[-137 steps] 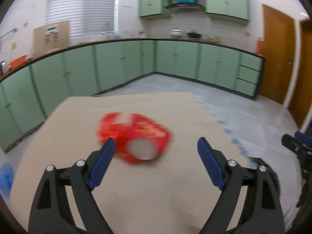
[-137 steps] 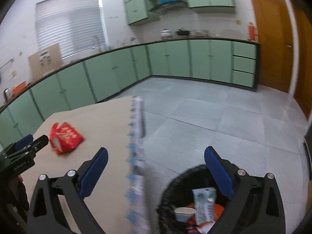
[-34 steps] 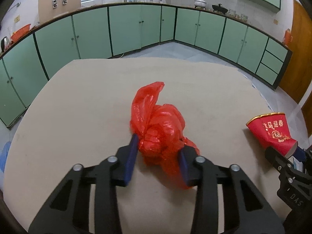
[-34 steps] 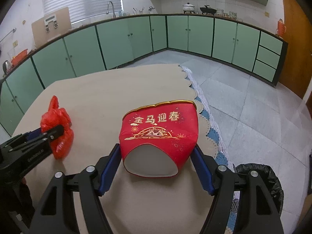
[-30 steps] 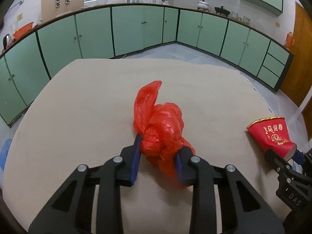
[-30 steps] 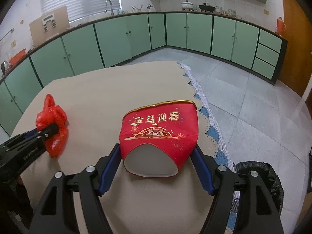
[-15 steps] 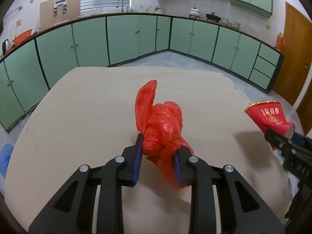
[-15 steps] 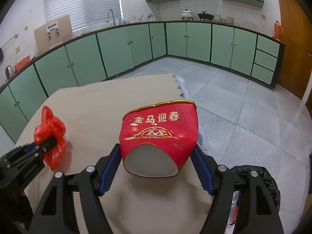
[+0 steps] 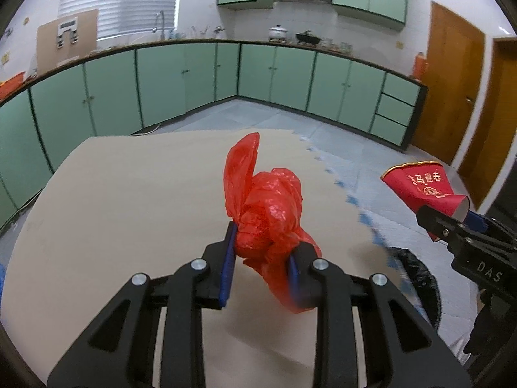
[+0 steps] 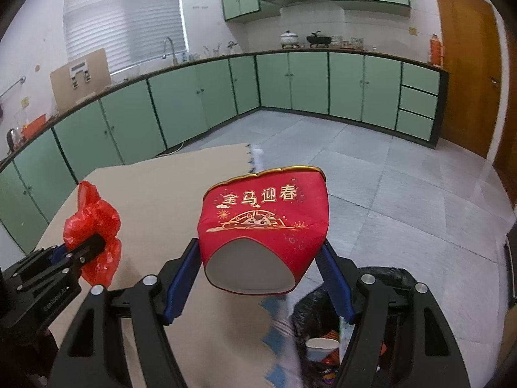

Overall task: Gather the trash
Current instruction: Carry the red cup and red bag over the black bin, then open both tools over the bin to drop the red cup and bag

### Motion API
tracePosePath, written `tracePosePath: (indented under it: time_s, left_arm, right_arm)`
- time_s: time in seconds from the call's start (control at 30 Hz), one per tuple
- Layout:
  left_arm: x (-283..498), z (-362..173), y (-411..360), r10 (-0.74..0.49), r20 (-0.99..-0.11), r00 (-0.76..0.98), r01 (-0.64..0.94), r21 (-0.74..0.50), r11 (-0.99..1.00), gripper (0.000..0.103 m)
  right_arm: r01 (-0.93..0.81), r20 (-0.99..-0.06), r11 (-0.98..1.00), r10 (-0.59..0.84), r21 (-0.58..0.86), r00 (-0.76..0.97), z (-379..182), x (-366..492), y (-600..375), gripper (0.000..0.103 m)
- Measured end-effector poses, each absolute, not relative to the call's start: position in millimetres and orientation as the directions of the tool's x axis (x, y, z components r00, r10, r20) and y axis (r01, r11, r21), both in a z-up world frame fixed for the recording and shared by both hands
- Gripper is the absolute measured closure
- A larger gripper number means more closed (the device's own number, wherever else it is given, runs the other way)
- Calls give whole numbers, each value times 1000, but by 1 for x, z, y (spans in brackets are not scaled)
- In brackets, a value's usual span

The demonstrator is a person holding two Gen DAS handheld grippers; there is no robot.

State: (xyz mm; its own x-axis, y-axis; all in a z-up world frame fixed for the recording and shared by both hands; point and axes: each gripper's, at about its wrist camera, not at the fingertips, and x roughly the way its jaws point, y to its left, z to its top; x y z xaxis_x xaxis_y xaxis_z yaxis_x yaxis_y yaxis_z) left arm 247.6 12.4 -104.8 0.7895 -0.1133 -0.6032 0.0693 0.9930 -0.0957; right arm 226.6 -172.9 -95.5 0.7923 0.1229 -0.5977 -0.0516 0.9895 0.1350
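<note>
My left gripper (image 9: 261, 258) is shut on a crumpled red plastic bag (image 9: 263, 207) and holds it above the beige table (image 9: 129, 200). The bag also shows in the right wrist view (image 10: 93, 226). My right gripper (image 10: 258, 265) is shut on a squashed red paper cup with gold Chinese characters (image 10: 263, 223), held in the air at the table's right edge. The cup shows at the right of the left wrist view (image 9: 425, 190). A black-lined trash bin (image 10: 326, 333) with trash in it sits on the floor below the right gripper; it also shows in the left wrist view (image 9: 416, 281).
The table's right edge has a blue-and-white scalloped trim (image 9: 358, 213). Green kitchen cabinets (image 10: 290, 87) run along the far walls. Grey tiled floor (image 10: 404, 200) lies to the right. A brown wooden door (image 9: 449, 97) stands at the far right.
Both grippers have risen and moved right toward the table edge, each keeping its hold. The bin now shows below the right gripper and at the lower right of the left view.
</note>
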Motion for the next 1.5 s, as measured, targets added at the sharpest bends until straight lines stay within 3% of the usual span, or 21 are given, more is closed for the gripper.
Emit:
tracePosePath:
  time_s: [0.3,0.8,1.17,1.23,1.33,1.5]
  left_arm:
    - [223,-102,-57,-227,-572,789,206,-101,973,78]
    - [191,-121,-172,-397,-559,728,418,-98,903,78]
    - [205,-149,-219,-411,-601,686,460,-80,884,77]
    - [208,-152,-222,-408,-603,685,461,-74,884,77]
    - [217,-156,-227,-401,-617,677,464,-65,883,77]
    - [229,-170,-236,-381,-670,637,459,-67,886,70]
  right_arm:
    - [48,-564,991,32,126,825,-85,183,-229,33]
    - [240,-588,960,-112,143,801,-115,126,-335,33]
    - [299,-616,943,-150,147,773,-141,117,-375,33]
    - [302,-622,940,-144,156,769,-146,117,-379,43]
    - [305,-641,939,-137,158,755,-157,123,-386,43]
    - [288,-675,930,-62,227,735,-179,133,-395,42]
